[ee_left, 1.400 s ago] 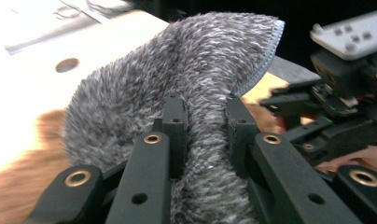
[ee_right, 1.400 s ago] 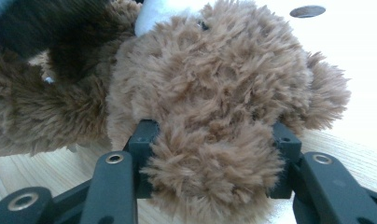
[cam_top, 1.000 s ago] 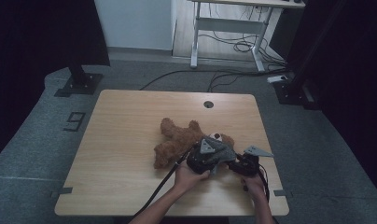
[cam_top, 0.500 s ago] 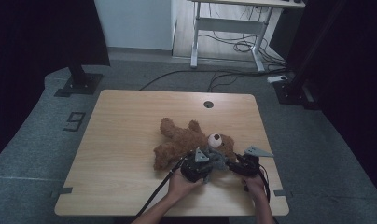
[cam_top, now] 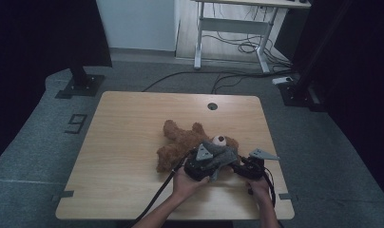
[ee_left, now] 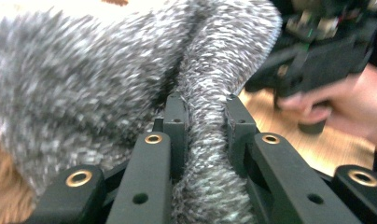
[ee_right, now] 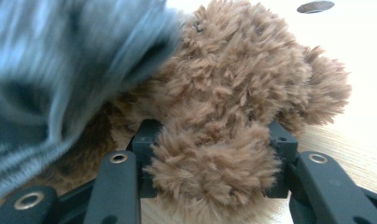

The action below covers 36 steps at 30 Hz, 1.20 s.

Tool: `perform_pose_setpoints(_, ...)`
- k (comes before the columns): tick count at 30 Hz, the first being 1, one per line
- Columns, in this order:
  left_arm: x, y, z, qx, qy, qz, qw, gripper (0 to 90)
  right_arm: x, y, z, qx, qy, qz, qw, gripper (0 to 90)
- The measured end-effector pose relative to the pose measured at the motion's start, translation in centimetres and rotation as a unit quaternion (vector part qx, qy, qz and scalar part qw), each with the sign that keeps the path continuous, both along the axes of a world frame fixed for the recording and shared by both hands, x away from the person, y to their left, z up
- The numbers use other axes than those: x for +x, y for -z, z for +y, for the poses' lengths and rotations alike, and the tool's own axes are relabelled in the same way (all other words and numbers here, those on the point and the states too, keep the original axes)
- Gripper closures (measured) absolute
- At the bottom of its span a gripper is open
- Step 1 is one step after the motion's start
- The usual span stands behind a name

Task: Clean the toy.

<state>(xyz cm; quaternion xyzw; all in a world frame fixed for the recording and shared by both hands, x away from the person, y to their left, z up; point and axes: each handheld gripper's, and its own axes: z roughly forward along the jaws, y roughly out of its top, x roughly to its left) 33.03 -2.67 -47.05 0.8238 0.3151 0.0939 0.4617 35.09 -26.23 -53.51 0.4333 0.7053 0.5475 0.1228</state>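
Now pulling grey knit garment back toward the desk's near edge, off teddy bear near that edge; face newly uncovered. Left tongs clamped on garment fold, right tongs gripping bear's limb, suggesting undressing progressing.

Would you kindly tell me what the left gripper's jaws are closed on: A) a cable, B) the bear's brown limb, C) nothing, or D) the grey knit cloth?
D: in the left gripper view, the left gripper pinches a fold of the grey knit cloth between its jaws.
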Motion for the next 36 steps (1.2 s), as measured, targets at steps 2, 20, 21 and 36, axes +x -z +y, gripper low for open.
perform_pose_setpoints(2,0.1,-0.3,-0.7,-0.004,0.004,-0.001,1.0000,74.6,0.0,0.0,0.0,0.001,-0.001,0.001,1.0000,52.3)
perform_pose_setpoints(20,0.8,3.0,1.5,0.019,-0.021,0.031,0.9991,74.7,0.0,0.2,-0.2,-0.003,-0.010,-0.002,0.9999,53.0)
perform_pose_setpoints(21,0.7,3.0,2.0,0.016,-0.024,0.031,0.9991,74.7,0.0,0.2,-0.2,-0.003,-0.010,-0.002,0.9999,53.0)
perform_pose_setpoints(36,-0.2,1.0,4.1,-0.004,-0.031,0.005,0.9995,74.7,0.1,0.4,-0.4,0.003,-0.017,-0.006,0.9998,53.0)
